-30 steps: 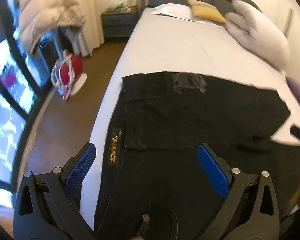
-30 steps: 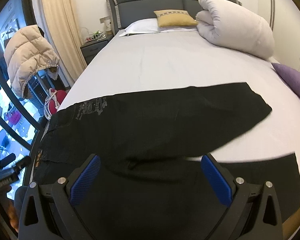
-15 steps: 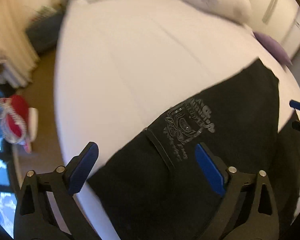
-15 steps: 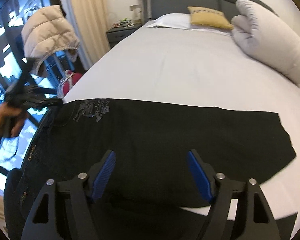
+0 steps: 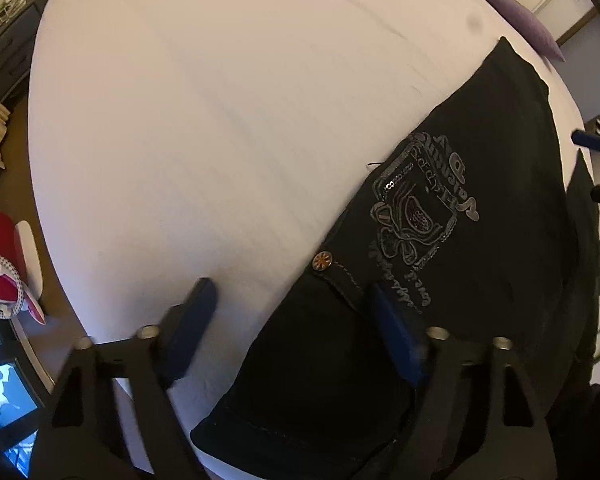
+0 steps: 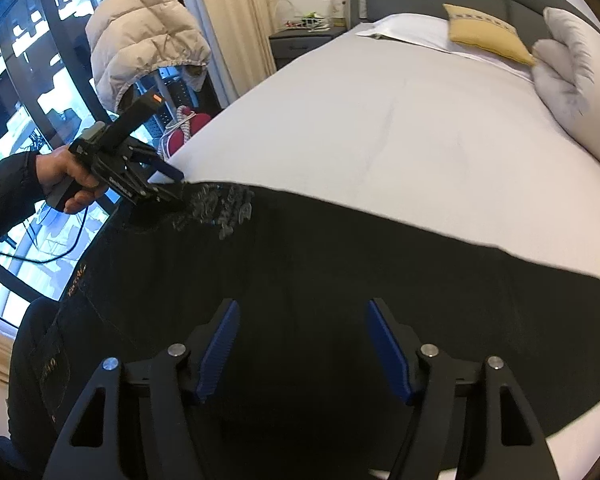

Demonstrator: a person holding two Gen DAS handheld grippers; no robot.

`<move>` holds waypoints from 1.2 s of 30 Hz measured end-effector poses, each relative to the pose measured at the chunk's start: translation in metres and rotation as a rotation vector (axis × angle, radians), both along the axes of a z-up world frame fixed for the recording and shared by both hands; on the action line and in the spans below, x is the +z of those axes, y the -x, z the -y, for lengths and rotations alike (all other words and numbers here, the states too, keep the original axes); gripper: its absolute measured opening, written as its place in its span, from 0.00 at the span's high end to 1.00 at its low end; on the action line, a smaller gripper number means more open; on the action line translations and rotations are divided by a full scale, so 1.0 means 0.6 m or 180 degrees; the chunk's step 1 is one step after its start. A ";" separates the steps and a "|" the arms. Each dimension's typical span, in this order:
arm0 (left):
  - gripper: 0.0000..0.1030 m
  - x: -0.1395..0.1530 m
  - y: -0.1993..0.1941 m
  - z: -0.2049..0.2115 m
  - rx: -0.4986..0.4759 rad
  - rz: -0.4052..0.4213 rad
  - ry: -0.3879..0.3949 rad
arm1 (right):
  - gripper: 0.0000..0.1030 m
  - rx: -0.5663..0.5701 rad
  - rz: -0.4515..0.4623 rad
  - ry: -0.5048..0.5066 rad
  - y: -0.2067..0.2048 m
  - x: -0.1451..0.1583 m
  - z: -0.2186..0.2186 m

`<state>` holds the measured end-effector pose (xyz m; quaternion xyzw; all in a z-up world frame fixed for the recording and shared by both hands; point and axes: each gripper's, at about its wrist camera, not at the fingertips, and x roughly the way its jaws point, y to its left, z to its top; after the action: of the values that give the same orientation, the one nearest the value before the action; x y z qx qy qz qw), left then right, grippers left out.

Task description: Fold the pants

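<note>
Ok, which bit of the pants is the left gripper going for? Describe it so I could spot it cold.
Start at the white bed, then the black pants spread across its near side. Along their far edge, beside the grey printed emblem, sits a small copper button on a stitched pocket edge. It is the only shiny metal dot there, just ahead of the left gripper.

black pants (image 6: 340, 280) flat on bed, folded lengthwise

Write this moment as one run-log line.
left gripper: jaws closing, astride far edge of black pants | right gripper: jaws closing above pants, nothing gripped | pants flat on bed
</note>
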<state>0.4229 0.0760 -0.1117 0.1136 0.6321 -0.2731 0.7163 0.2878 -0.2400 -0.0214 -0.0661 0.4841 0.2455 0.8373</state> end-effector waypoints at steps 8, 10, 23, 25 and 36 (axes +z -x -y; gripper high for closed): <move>0.93 0.016 0.032 0.048 -0.0155 0.0246 -0.0124 | 0.33 0.0371 -0.0037 0.0050 -0.072 0.008 -0.068; 0.96 0.028 0.052 0.058 -0.0177 0.0433 -0.0176 | 0.33 0.0509 -0.0007 0.0152 -0.084 0.009 -0.089; 0.97 0.111 0.145 0.037 -0.0067 0.1052 0.0011 | 0.46 0.1639 -0.0160 0.0967 -0.126 -0.027 -0.232; 0.97 0.119 0.157 0.020 -0.0043 0.1060 0.0041 | 0.49 0.1685 -0.0183 0.1105 -0.127 -0.038 -0.240; 0.97 0.107 0.209 0.003 0.0047 0.1076 0.0153 | 0.91 0.1410 -0.0338 0.0984 -0.129 -0.051 -0.232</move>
<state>0.2973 0.0740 -0.0474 0.1361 0.4967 -0.2599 0.8168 0.3654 -0.1006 -0.0519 -0.2844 0.5327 0.3489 0.7167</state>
